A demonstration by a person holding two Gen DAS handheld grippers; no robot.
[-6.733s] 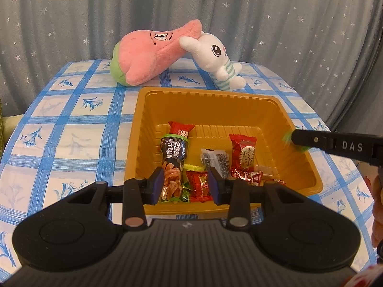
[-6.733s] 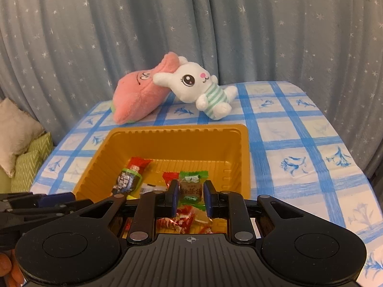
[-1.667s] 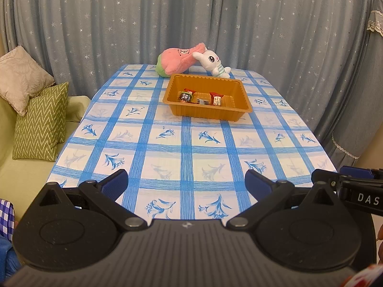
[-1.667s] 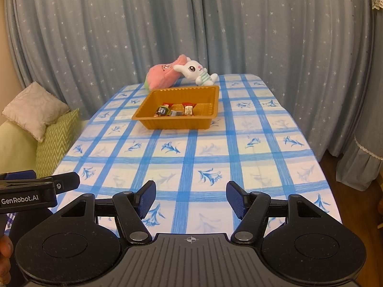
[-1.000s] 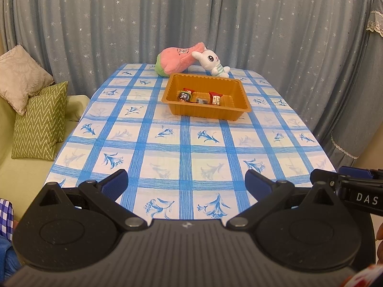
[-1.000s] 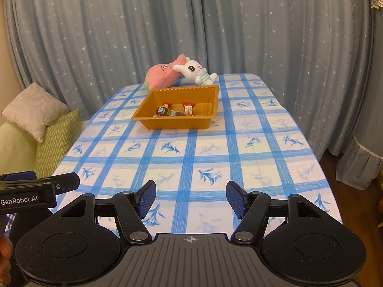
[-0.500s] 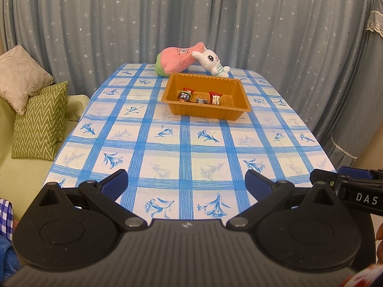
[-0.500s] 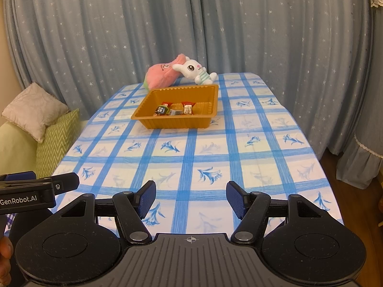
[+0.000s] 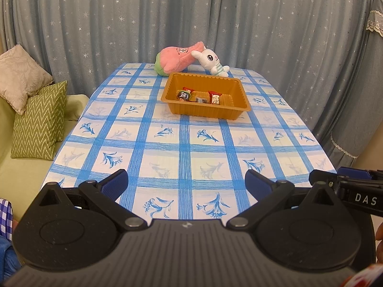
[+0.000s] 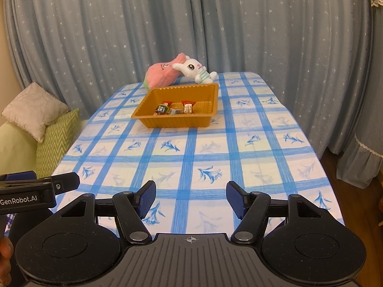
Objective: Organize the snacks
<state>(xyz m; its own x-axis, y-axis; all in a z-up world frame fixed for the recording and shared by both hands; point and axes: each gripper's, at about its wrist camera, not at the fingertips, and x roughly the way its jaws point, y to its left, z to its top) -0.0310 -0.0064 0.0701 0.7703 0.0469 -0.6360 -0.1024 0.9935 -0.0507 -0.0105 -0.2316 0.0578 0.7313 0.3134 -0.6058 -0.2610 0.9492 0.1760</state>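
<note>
An orange tray (image 9: pixel 235 88) (image 10: pixel 214 95) stands at the far half of the blue-checked table (image 9: pixel 186 148) (image 10: pixel 191 148). Several wrapped snacks (image 9: pixel 198 96) (image 10: pixel 174 108) lie inside it. My left gripper (image 9: pixel 185 184) is open and empty, far back over the table's near edge. My right gripper (image 10: pixel 190 198) is open and empty, also at the near edge, to the right of the left one. The right gripper's side (image 9: pixel 352 191) shows in the left wrist view, and the left gripper's side (image 10: pixel 36 191) shows in the right wrist view.
A pink plush (image 9: pixel 177 58) (image 10: pixel 162 73) and a white rabbit plush (image 9: pixel 211 62) (image 10: pixel 195 70) lie behind the tray. A green sofa with cushions (image 9: pixel 38 119) (image 10: pixel 57 138) stands left of the table. Starred curtains (image 9: pixel 191 24) hang behind.
Both grippers were shut low over the tray 6.7 s ago, the right on a green-topped snack; they have since opened and pulled far back. Nothing has visibly moved in the last second.
</note>
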